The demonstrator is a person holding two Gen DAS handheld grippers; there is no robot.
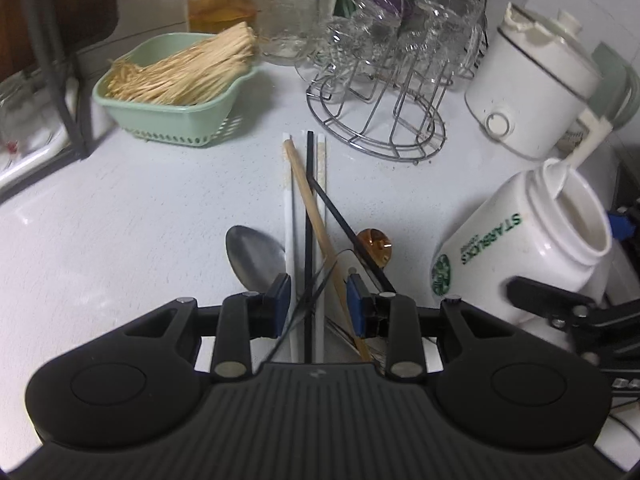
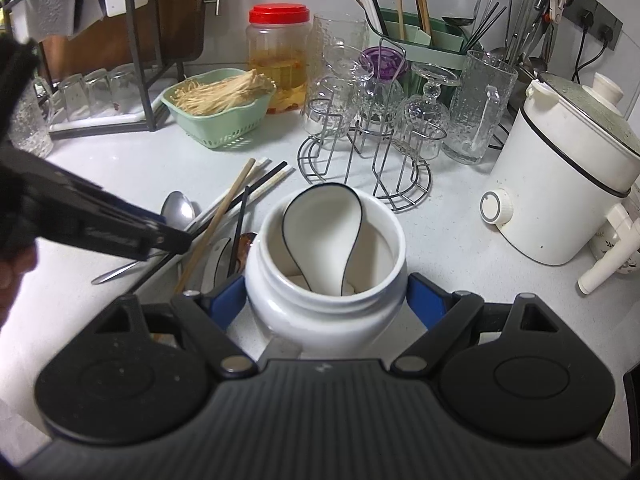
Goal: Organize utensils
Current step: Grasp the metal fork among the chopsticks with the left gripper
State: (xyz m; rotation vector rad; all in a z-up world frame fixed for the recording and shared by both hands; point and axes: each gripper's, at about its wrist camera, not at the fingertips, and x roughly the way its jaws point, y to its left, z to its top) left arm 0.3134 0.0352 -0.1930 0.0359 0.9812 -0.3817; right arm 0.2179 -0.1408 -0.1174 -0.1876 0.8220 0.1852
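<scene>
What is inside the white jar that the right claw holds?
A white spoon with a dark rim stands in the jar. The jar's wall covers the bottom and the spoon's handle end.

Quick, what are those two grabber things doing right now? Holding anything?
Left gripper: jaws open, straddling the chopsticks, not pressing on them.
Right gripper: jaws closed on the white jar, with a spoon inside.

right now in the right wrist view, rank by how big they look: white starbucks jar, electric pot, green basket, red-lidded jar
1. white jar and electric pot: look about alike, but the jar sits between the right gripper's pads, closest to the camera, so unsure.
2. green basket
3. red-lidded jar, close to the basket in apparent size.
</scene>
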